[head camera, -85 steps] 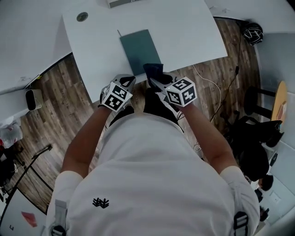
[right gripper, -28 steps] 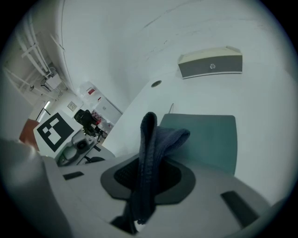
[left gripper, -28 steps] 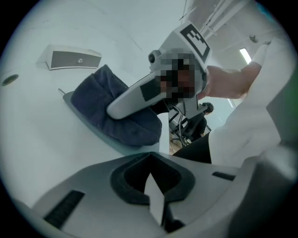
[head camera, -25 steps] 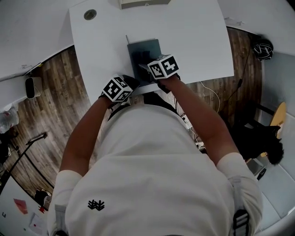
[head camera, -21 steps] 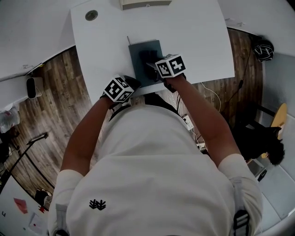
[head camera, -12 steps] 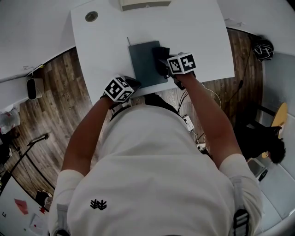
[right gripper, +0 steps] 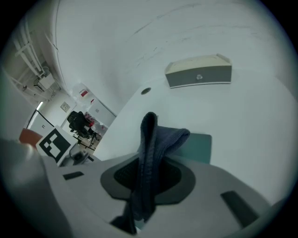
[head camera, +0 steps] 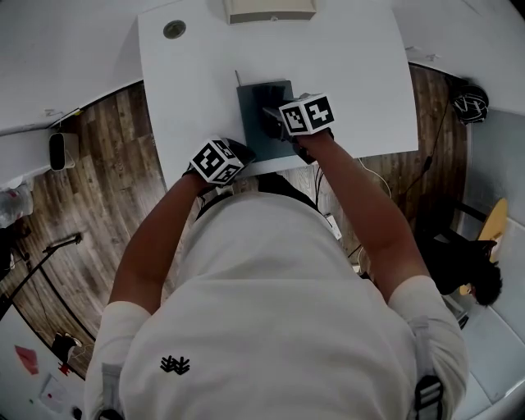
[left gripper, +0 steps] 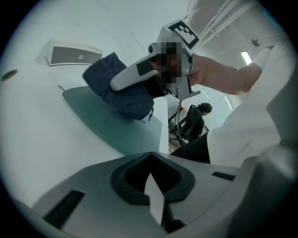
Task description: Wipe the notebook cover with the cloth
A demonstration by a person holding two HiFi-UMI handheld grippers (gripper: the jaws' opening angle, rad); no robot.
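Note:
A teal notebook (head camera: 253, 102) lies flat on the white table (head camera: 353, 74). My right gripper (head camera: 275, 117) is over its near right part, shut on a dark blue cloth (head camera: 273, 130) that rests on the cover. In the right gripper view the cloth (right gripper: 153, 139) stands folded between the jaws, with the notebook (right gripper: 199, 146) just beyond. My left gripper (head camera: 236, 150) is shut and holds nothing, by the table's front edge left of the notebook. The left gripper view shows the cloth (left gripper: 116, 90) bunched on the notebook (left gripper: 111, 125) under the right gripper (left gripper: 139, 74).
A beige box (head camera: 271, 8) stands at the table's far edge, also seen as the box (right gripper: 200, 72) in the right gripper view. A round cable port (head camera: 173, 29) sits at the far left corner. Wood floor, cables and chairs surround the table.
The right gripper has swept the cloth across the cover to its right edge and has come back leftward over the notebook. The left gripper has stayed by the front edge.

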